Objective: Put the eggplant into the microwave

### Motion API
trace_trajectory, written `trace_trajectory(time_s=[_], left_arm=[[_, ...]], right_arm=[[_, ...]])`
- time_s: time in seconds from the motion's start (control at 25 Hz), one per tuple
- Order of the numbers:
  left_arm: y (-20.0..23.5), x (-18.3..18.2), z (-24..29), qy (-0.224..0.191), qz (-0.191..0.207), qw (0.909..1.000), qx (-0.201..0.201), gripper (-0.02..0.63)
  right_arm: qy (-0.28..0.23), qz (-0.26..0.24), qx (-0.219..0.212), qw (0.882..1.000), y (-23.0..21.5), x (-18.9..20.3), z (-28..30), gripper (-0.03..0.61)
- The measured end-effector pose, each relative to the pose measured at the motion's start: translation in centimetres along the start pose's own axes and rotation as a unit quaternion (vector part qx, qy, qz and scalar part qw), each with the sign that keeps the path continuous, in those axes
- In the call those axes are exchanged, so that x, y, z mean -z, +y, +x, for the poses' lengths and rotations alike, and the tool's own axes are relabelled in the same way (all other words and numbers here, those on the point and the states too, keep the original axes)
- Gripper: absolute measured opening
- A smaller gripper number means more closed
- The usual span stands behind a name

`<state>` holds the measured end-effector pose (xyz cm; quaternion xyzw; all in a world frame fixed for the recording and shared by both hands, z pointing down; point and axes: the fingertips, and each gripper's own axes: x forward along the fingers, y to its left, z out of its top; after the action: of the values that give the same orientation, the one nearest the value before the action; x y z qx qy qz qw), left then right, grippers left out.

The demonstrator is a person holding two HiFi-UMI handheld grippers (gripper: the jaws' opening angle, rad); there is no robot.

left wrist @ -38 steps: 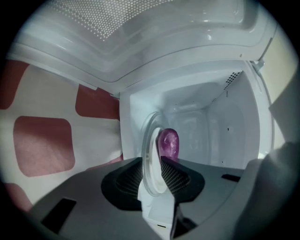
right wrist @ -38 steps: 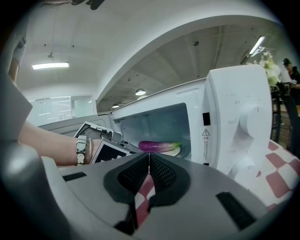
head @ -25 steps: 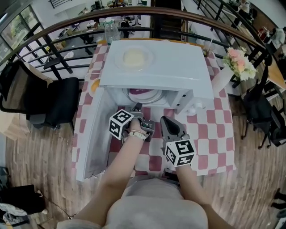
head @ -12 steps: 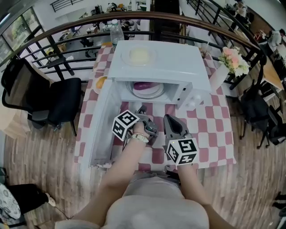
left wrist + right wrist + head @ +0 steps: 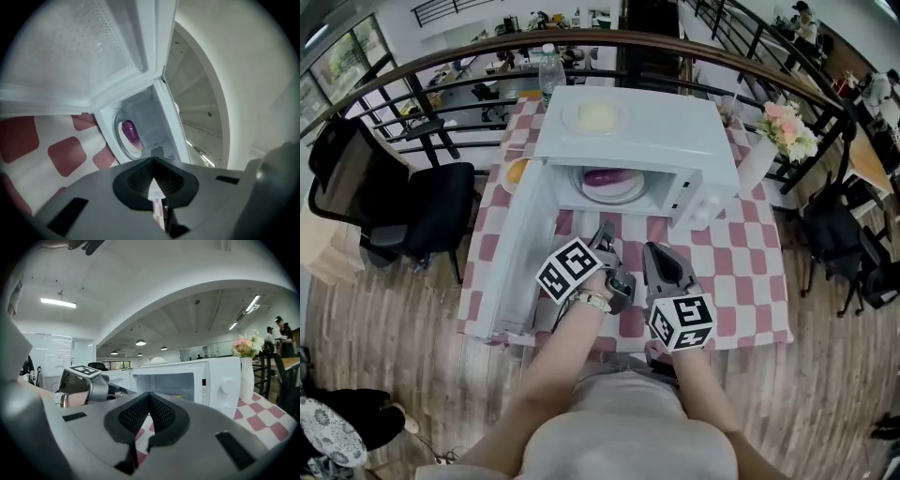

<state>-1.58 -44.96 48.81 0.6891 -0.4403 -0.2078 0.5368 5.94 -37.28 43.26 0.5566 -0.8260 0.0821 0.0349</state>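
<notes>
Purple eggplant (image 5: 607, 177) lies on the pale round plate (image 5: 624, 191) inside the white microwave (image 5: 649, 124), well back in the cavity. Placement reads as done.

White microwave door (image 5: 517, 258) hangs wide open on the left.

Left claw (image 5: 604, 232): jaws pressed together, nothing between them, in front of the opening and well apart from the eggplant.

Right claw (image 5: 652, 253): jaws also together, empty, just beside the left one over the red-and-white checked tabletop (image 5: 741, 272).

Judged remaining: at most, closing the door.
</notes>
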Motion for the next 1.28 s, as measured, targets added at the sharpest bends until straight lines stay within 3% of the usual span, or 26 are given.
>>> trace_trajectory(time_s=[0.24, 0.44, 0.68, 0.88, 1.28], left_arm=[[-2.9, 0.1, -1.1, 0.004, 0.092, 0.9943, 0.055, 0.002], [-4.4, 0.7, -2.3, 0.01, 0.187, 0.9793, 0.076, 0.002], [-5.5, 2.2, -3.6, 0.013, 0.305, 0.9494, 0.074, 0.002], [-6.4, 2.7, -4.4, 0.004, 0.363, 0.9288, 0.072, 0.002], [-8.9, 4.2, -5.4, -0.021, 0.478, 0.8735, 0.091, 0.002]], right_arm=[[-0.001, -0.005, -0.002, 1.0, 0.3, -0.1, -0.6, 0.024], [0.002, -0.009, 0.002, 1.0, -0.1, 0.2, -1.6, 0.023], [0.004, -0.012, 0.013, 1.0, -0.5, 0.4, -2.4, 0.023], [0.002, -0.017, 0.013, 1.0, -0.7, 0.2, -2.7, 0.023], [-0.013, -0.031, 0.009, 0.999, -0.7, -0.6, -3.3, 0.023]])
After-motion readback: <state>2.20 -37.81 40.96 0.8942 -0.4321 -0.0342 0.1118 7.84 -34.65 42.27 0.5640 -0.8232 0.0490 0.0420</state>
